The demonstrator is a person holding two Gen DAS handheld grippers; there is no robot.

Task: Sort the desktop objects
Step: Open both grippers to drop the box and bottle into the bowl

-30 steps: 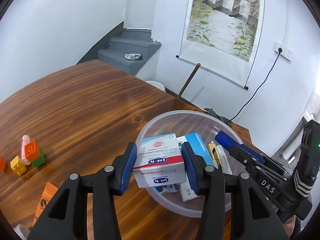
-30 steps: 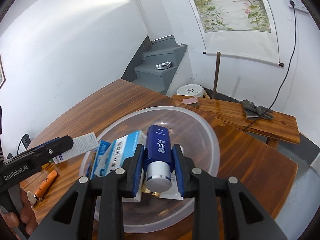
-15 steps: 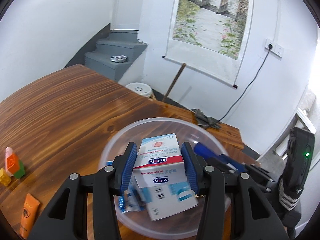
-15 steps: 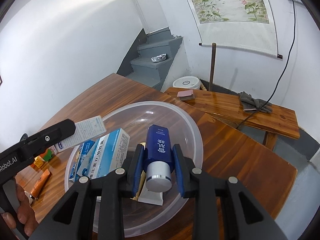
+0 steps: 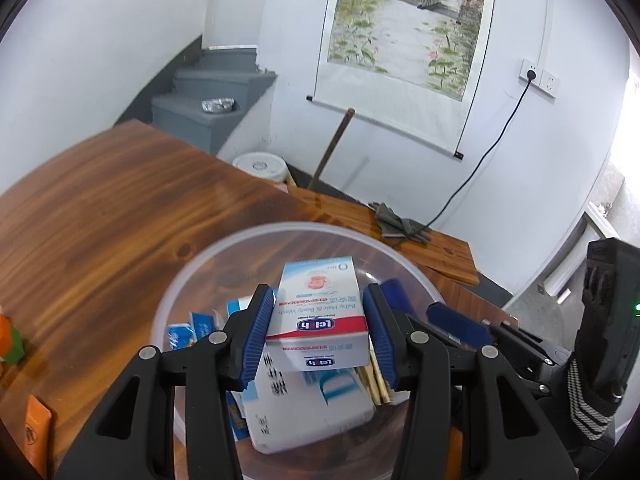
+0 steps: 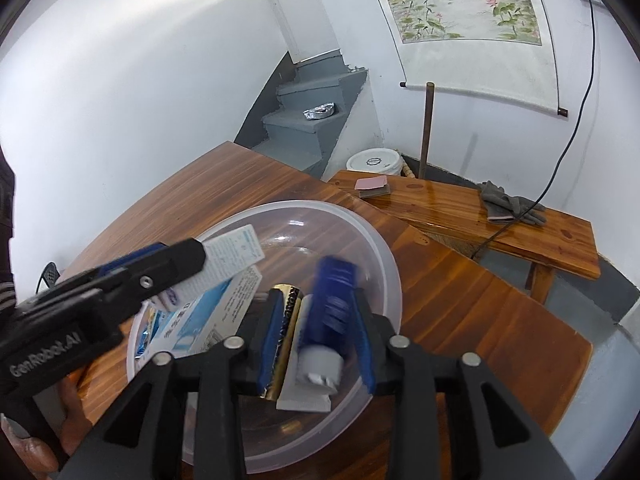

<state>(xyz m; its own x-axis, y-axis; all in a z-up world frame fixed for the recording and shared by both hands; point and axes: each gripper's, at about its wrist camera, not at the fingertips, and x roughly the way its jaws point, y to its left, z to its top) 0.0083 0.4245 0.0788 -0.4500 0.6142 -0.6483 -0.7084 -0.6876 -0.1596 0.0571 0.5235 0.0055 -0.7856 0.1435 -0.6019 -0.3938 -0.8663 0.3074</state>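
A clear plastic bowl (image 5: 192, 280) (image 6: 384, 264) sits on the wooden table and holds several boxes and tubes. My left gripper (image 5: 318, 322) hangs over the bowl; its jaws stand slightly wider than the white baby-wash box (image 5: 320, 308) between them. My right gripper (image 6: 316, 336) has opened over the bowl. The blue bottle with a silver cap (image 6: 328, 320) is blurred and tilted between its spread fingers, dropping onto a gold tube (image 6: 286, 320) and a white box. The left gripper (image 6: 120, 280) with its box shows at the left of the right wrist view.
An orange tube (image 5: 36, 428) and coloured toy blocks (image 5: 10, 340) lie on the table at the left. A wooden bench (image 6: 480, 208) with grey gloves (image 6: 508, 204) stands beyond the table, near a white bucket (image 6: 374, 162), a stick and grey stairs.
Both grippers moved further over the bowl. The right gripper opened and let go of the blue bottle, which is falling. The left jaws have loosened around the box.
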